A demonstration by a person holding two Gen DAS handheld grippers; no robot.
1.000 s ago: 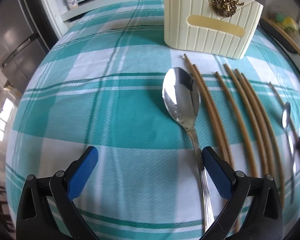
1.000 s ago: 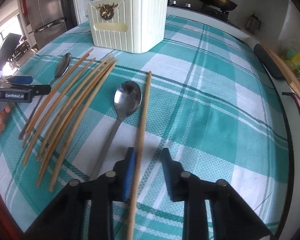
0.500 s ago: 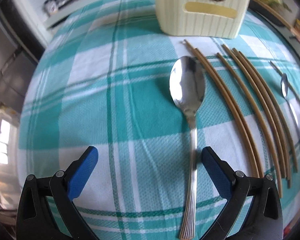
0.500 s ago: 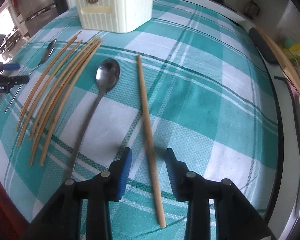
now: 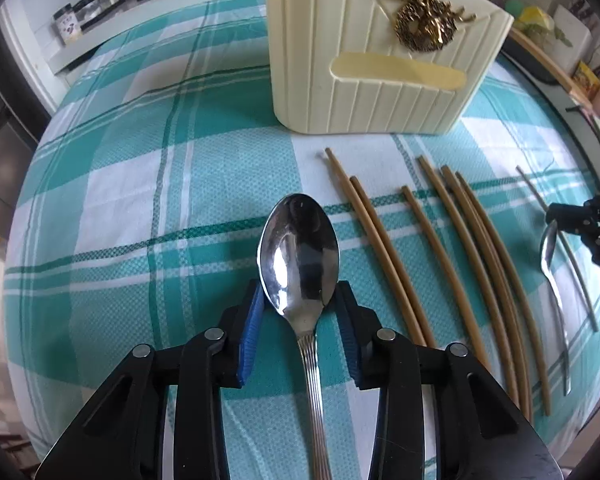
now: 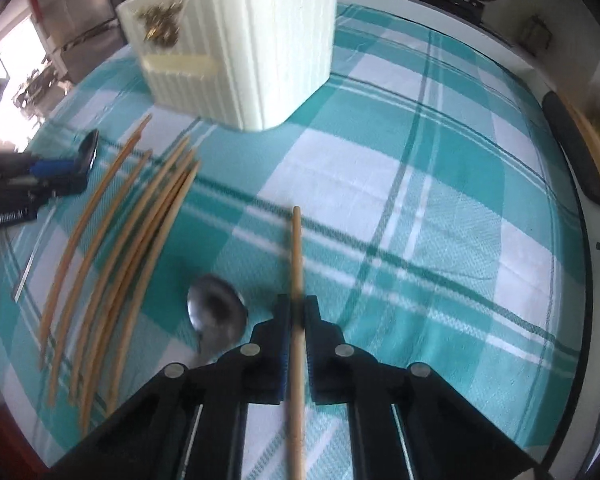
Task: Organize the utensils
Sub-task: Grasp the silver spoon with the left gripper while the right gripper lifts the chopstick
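Left gripper (image 5: 300,300) clenched on big spoon (image 5: 299,250) at neck, bowl jutting forward, near middle of checked tablecloth (image 5: 140,184). Right gripper (image 6: 296,314) clenched on single chopstick (image 6: 296,264), tip pointing ahead. Cream holder (image 5: 364,56) stands toward table's far edge; loose chopsticks (image 5: 460,248) and second spoon (image 6: 216,312) lie between your grippers. Keep both grips firm, lift straight, tip handles down over holder's open top, release only once inside.

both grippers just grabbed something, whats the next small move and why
Probably lift both straight up off the tablecloth. The left gripper is shut on the big spoon and the right gripper on a single chopstick; the cream utensil holder stands just ahead.
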